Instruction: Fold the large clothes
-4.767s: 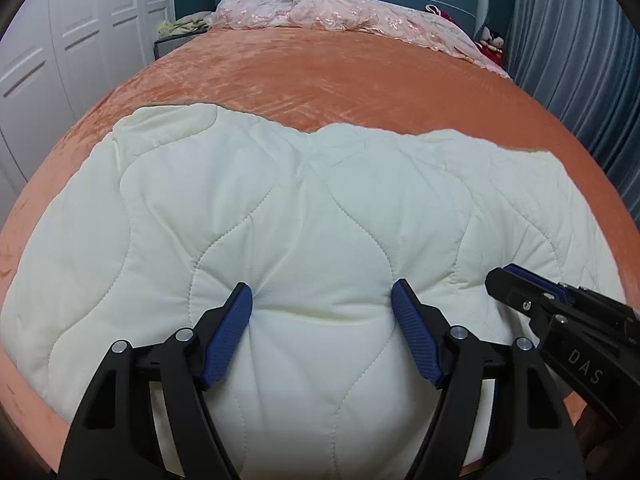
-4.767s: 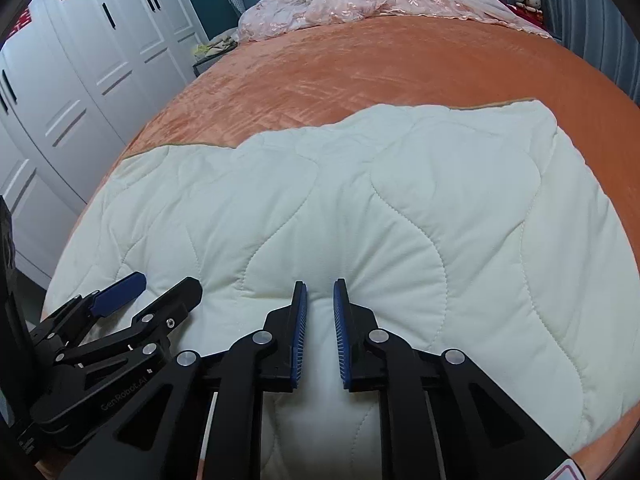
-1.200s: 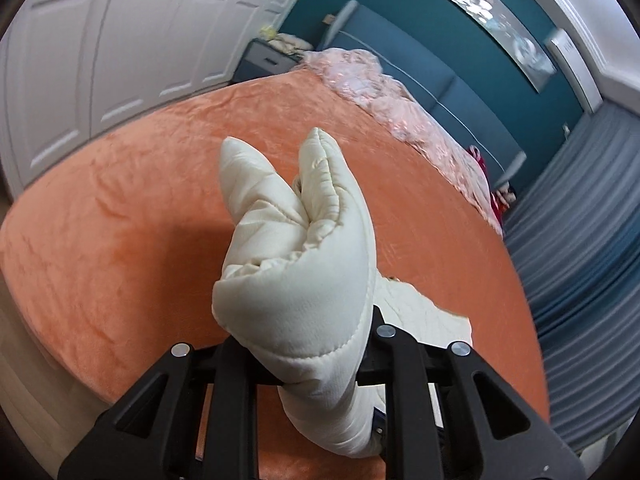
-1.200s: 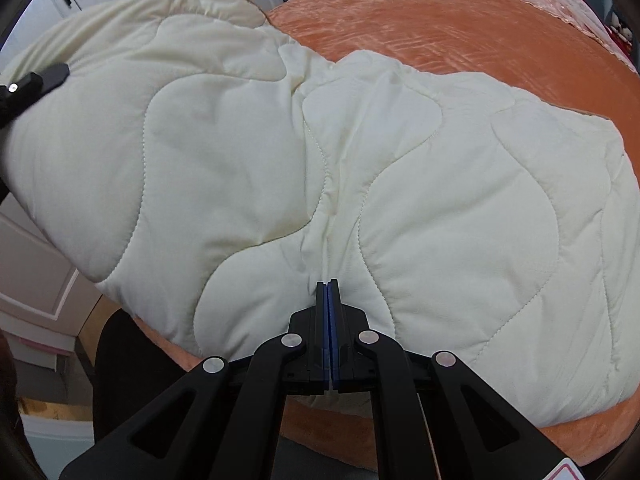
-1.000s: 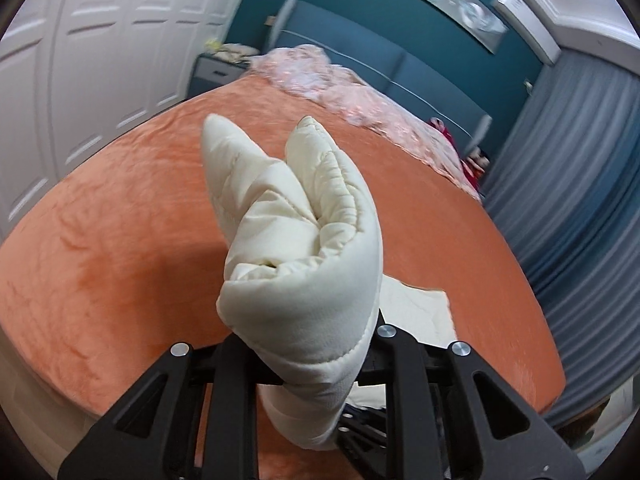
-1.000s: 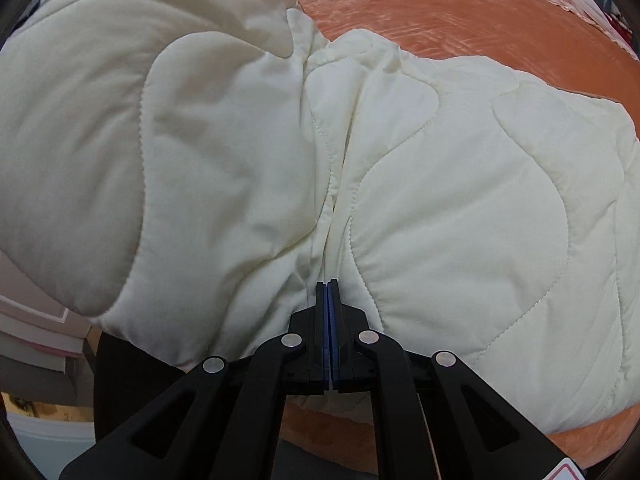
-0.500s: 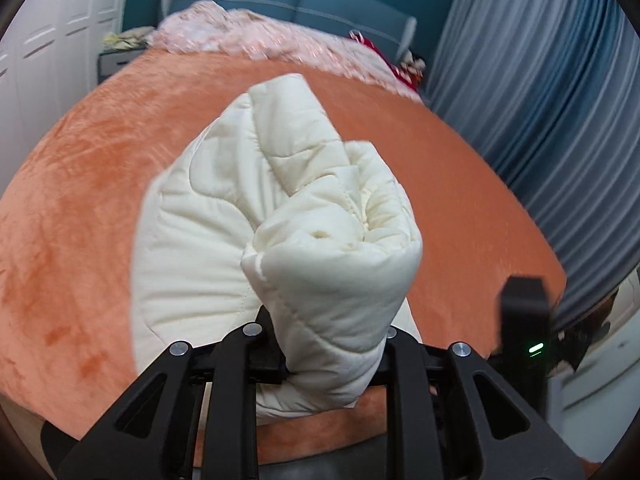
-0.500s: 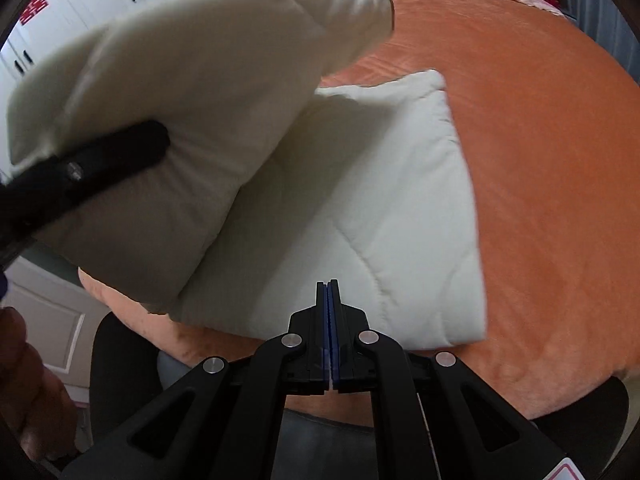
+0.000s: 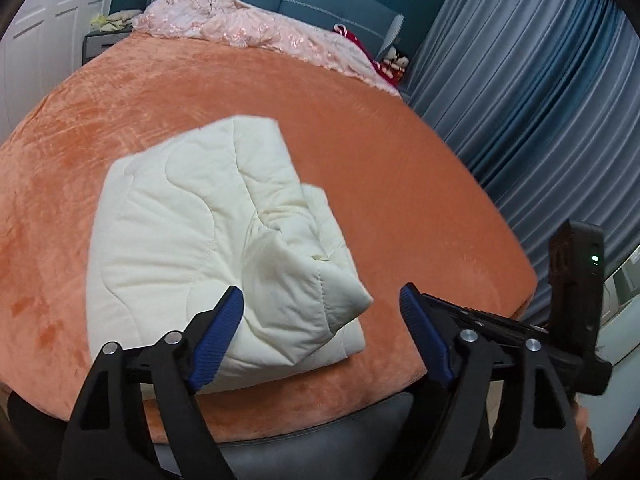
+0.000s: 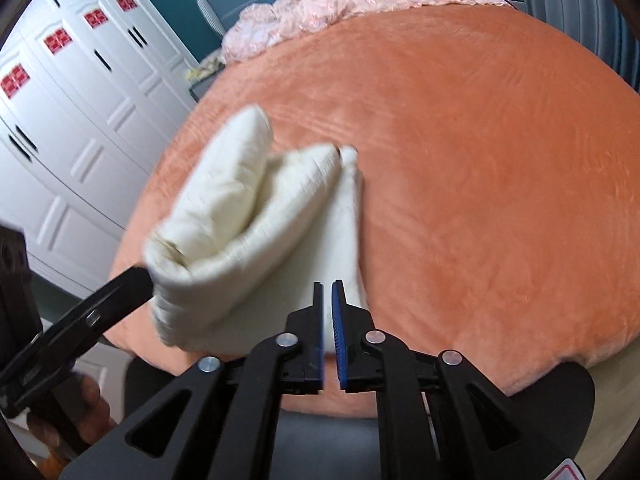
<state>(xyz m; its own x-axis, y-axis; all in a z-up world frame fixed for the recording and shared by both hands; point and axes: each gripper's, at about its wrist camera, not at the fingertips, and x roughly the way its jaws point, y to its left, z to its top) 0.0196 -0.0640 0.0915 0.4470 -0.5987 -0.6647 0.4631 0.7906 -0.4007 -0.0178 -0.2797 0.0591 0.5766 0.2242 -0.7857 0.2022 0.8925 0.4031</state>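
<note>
A cream quilted garment [image 9: 192, 240] lies folded near the front edge of the orange bed [image 9: 400, 200], its top layer rumpled. My left gripper [image 9: 324, 328] hangs just above its near corner, jaws opening wide. That corner sits loose between the blue pads [image 9: 220, 328], which do not press on it. In the right wrist view the garment [image 10: 248, 220] shows as a thick blurred fold, with one left finger [image 10: 120, 292] at its near end. My right gripper [image 10: 329, 336] is over the bed's front edge, jaws opening to a narrow gap with nothing between them.
Pink bedding [image 9: 256, 28] is heaped at the blue headboard. White wardrobe doors [image 10: 80, 92] stand to the left, with blue-grey curtains [image 9: 540, 100] on the right. A dark bed frame [image 9: 320, 440] runs below the front edge. A hand [image 10: 80, 412] holds the left gripper.
The left gripper has let go of the bunched garment, which now rests on the bed. The right jaws have parted slightly and that gripper has pulled back from the cloth.
</note>
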